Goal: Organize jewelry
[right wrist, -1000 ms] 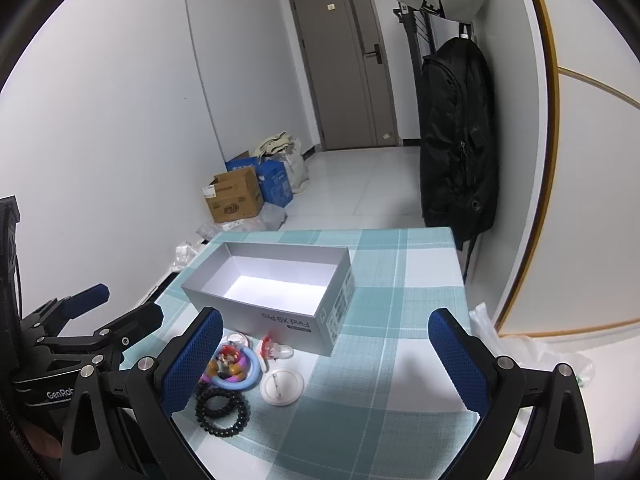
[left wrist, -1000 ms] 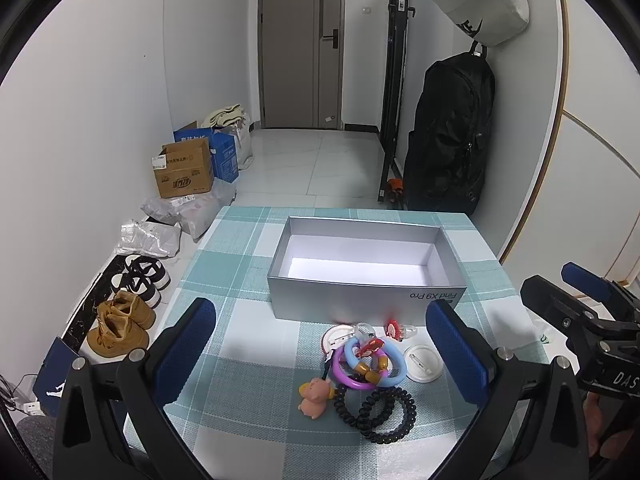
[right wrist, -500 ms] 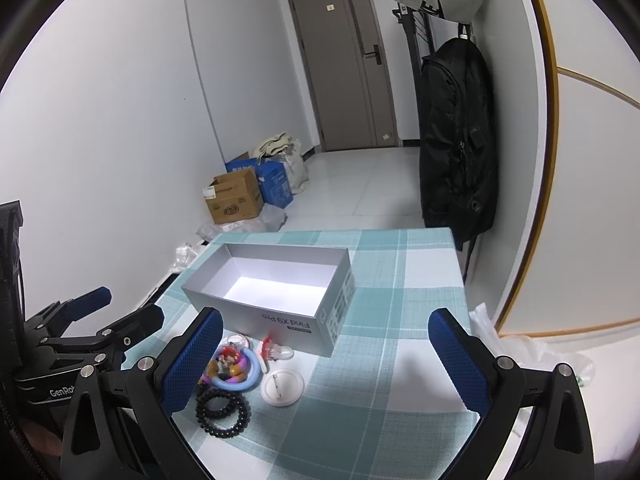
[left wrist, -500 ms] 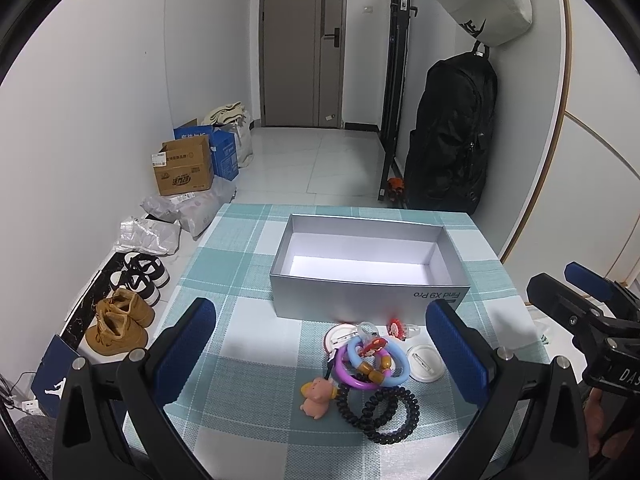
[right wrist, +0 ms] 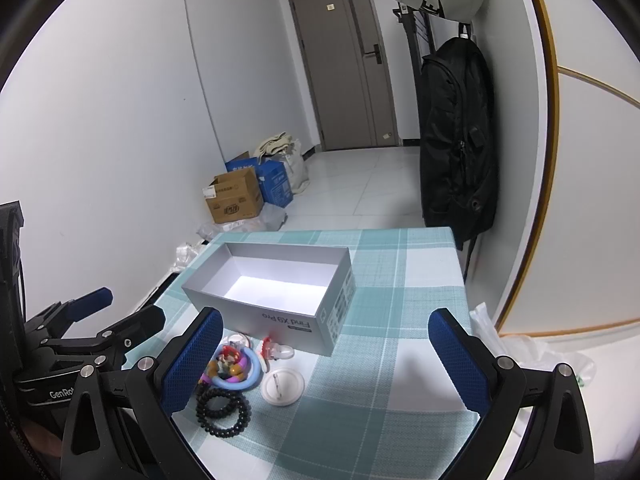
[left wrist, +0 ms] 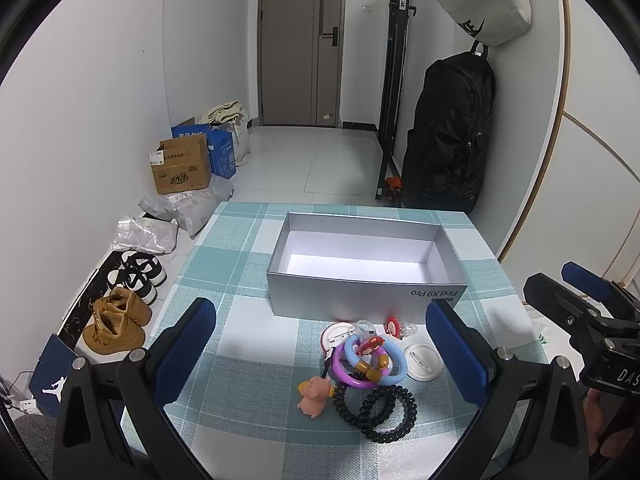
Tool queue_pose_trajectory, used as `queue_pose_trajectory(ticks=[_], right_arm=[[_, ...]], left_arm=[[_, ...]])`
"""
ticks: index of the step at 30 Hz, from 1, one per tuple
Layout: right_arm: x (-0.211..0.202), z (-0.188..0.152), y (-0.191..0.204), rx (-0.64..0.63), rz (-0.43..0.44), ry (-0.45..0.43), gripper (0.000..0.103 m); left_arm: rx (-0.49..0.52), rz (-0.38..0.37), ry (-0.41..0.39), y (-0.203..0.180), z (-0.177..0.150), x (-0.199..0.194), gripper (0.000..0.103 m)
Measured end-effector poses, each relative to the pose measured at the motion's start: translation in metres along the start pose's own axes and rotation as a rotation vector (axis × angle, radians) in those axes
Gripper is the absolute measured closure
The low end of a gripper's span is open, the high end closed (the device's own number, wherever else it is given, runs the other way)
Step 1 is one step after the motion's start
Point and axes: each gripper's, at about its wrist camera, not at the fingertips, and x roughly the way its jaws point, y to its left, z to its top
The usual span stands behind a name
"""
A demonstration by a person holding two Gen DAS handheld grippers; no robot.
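Jewelry [left wrist: 370, 364] is lying heaped on the worktop [left wrist: 240, 320] just in front of the empty box [left wrist: 366, 296], with rings, black coils [left wrist: 380, 408] and a badge [left wrist: 423, 361] touching or overlapping. Both the left hand-held gripper [left wrist: 320, 354] and right hand-held gripper [right wrist: 326, 360] are hovering wide open, holding nothing. Pinching one bracelet is likely risking dragging tangled neighbours along or knocking the pig [left wrist: 314, 394] away.
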Motion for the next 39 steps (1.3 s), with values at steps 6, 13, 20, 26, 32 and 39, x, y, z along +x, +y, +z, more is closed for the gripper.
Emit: queue_pose_trajectory(ticks=[6, 13, 20, 26, 32, 39], right_arm=[[0.000, 0.000, 0.000, -0.005, 0.001, 0.006, 0.000], [0.000, 0.000, 0.000, -0.004, 0.001, 0.006, 0.000], [0.000, 0.000, 0.000, -0.004, 0.003, 0.006, 0.000], [0.001, 0.000, 0.001, -0.005, 0.005, 0.007, 0.000], [0.003, 0.000, 0.003, -0.004, 0.009, 0.007, 0.000], [0.008, 0.002, 0.001, -0.005, -0.007, 0.017, 0.000]], left_arm=[[-0.001, -0.006, 0.003, 0.000, -0.001, 0.000, 0.001], [-0.005, -0.017, 0.013, 0.000, -0.001, 0.001, 0.001], [-0.005, -0.022, 0.020, 0.000, -0.002, 0.002, 0.001], [-0.009, -0.028, 0.034, 0.000, -0.002, 0.006, 0.001], [-0.016, -0.050, 0.053, 0.002, -0.003, 0.008, 0.001], [-0.051, -0.142, 0.138, 0.010, -0.006, 0.019, 0.001]])
